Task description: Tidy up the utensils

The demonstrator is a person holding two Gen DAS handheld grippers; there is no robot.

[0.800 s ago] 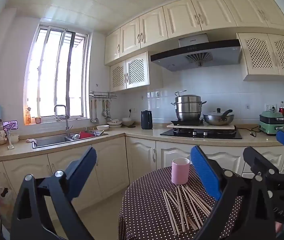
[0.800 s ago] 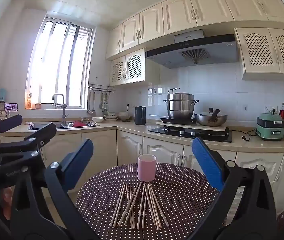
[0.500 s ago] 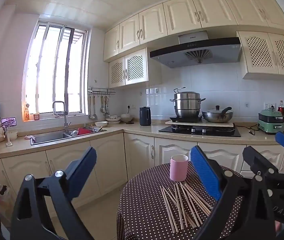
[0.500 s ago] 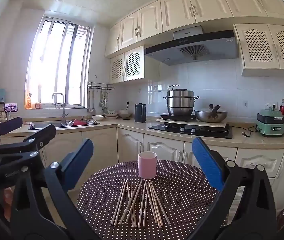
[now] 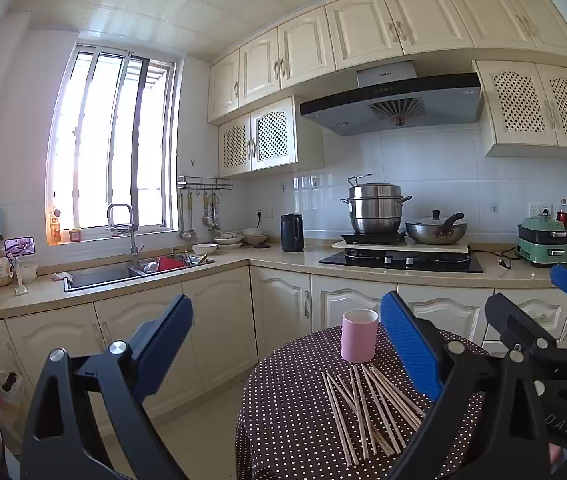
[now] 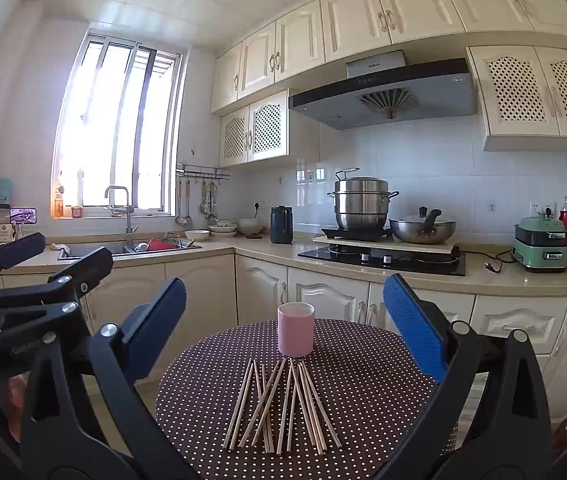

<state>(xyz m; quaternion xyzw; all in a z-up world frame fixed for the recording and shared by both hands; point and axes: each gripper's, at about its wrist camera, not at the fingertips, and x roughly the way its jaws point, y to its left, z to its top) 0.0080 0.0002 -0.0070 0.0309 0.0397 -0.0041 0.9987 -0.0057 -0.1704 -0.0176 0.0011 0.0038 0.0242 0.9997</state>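
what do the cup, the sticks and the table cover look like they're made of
Cup: likely matte ceramic; thick rim, even pink, no gloss.
Sticks: bare wood or bamboo; pale tan, unvarnished.
Cover: fabric probably; dark brown, white dots, drapes over the edge.

A home kitchen: cream cabinets (image 6: 359, 12), a sink (image 5: 119, 274) under the window (image 5: 111, 164), a hob (image 6: 383, 258) with pots (one a steel steamer (image 6: 361, 204)), and an extractor hood (image 5: 391, 102) above.
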